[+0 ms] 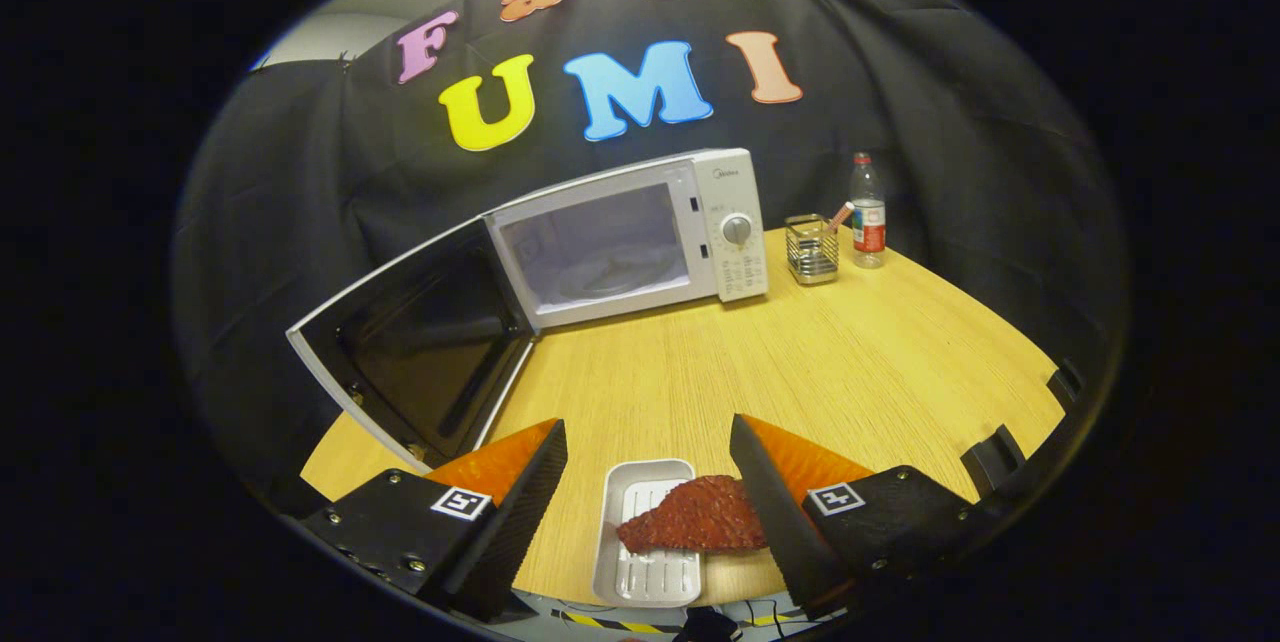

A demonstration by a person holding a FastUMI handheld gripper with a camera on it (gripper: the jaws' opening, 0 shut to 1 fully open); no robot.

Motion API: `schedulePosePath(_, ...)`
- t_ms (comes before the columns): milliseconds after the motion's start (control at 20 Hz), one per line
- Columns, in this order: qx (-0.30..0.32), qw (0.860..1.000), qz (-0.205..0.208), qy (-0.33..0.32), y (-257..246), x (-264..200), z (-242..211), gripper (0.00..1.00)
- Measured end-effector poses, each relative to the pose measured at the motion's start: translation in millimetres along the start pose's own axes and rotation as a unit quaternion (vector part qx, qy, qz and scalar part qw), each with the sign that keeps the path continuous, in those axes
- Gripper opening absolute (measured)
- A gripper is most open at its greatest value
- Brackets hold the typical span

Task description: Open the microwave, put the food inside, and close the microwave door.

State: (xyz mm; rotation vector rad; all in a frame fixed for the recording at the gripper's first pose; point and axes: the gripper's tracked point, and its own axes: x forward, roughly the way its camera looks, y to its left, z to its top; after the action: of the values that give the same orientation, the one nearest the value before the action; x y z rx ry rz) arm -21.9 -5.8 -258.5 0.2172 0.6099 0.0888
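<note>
- The first step is judged done: the microwave (pixel 640 232) is seen with its door (pixel 420 342) swung wide to the left, the white cavity and its round glass plate exposed.
- The food (pixel 695 517), a flat reddish-brown slab with a rough, grainy surface, is not yet inside; it is seen lying across a small white ribbed tray (pixel 645 572) near the front edge of the table (pixel 800 352).
- The gripper (pixel 648 482) is held with its fingers spread apart and nothing clamped; the tray lies between them, and the slab's end reaches the right finger, though contact cannot be confirmed.
- Loading and shutting the door are judged to remain.
- The table is pale wood grain; beside the microwave a wire-mesh holder (pixel 811 250) and a clear plastic bottle (pixel 867 222) are seen.
</note>
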Motion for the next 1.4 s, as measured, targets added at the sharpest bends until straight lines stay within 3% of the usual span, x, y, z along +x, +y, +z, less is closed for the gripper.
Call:
schedulePosePath(550,0.119,0.989,-0.018,0.087,-38.1,8.7,-59.0,0.96)
schedulePosePath(600,0.127,0.988,-0.02,0.089,-41.0,11.0,-61.4,0.8)
schedulePosePath(700,0.144,0.985,-0.018,0.096,-42.0,7.6,-65.1,0.65)
schedulePosePath(800,0.164,0.983,-0.007,0.085,-38.6,3.3,-58.8,0.61)
schedulePosePath(850,0.172,0.981,-0.003,0.088,-37.0,8.7,-59.6,0.39)
schedulePosePath(950,0.172,0.98,0.024,0.097,-26.4,3.7,-62.6,0.36)
schedulePosePath(1000,0.182,0.979,0.021,0.089,-29.6,12.2,-56.3,0.21)
schedulePosePath(1150,0.179,0.981,0.02,0.078,-26.1,-1.7,-44.8,0.2)
schedulePosePath(1200,0.169,0.982,0.018,0.078,-25.3,6.1,-43.8,0.08)
schedulePosePath(1400,0.135,0.988,0.018,0.076,-19.4,-0.9,-32.2,0.08)
